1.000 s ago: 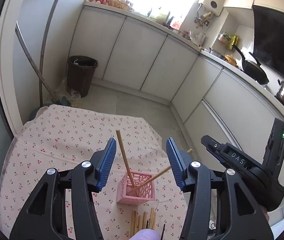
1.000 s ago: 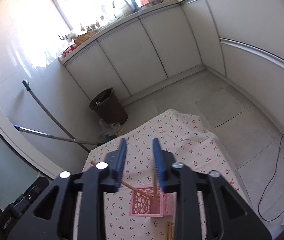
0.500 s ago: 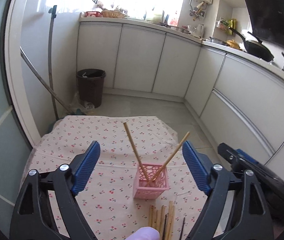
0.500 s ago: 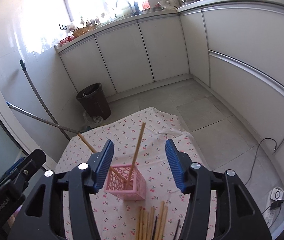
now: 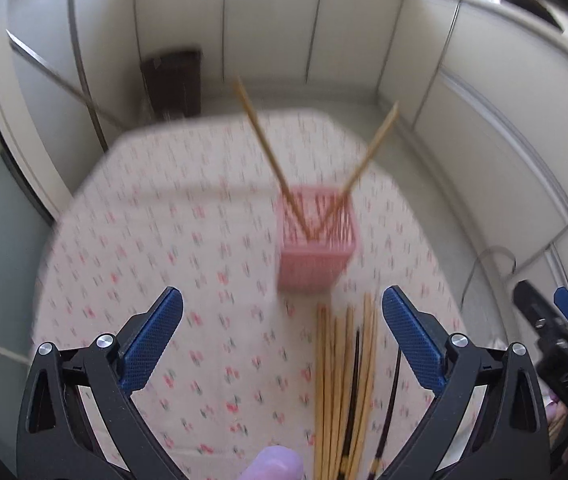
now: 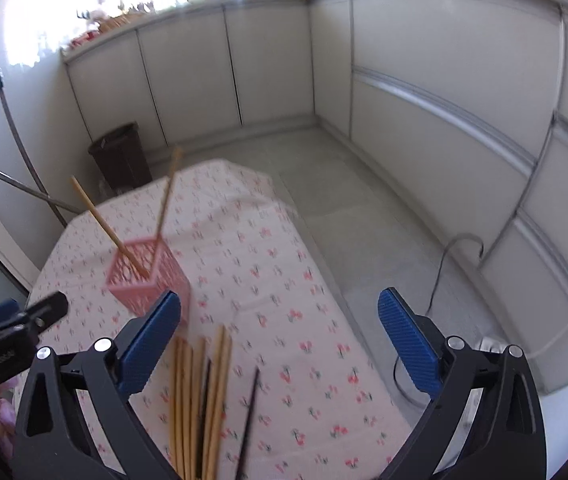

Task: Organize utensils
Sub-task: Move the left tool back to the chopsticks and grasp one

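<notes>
Seeing both grippers, left [image 5: 282, 334] and right [image 6: 280, 336], jaws just opened wide, empty; chopsticks [image 5: 344, 384] lower centre, basket [image 5: 316, 248] mid-frame holding two.

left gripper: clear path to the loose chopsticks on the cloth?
Probably yes. The left gripper is open and empty, the loose chopsticks lie flat right below it, and the pink basket stands beyond them.

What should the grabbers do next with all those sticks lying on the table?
Probably lower the left gripper onto one wooden chopstick in the pile and close on it. Both it and the right gripper have just been opening and hold nothing. Only two chopsticks stand in the pink basket, so the rest on the tablecloth likely go in there.
</notes>
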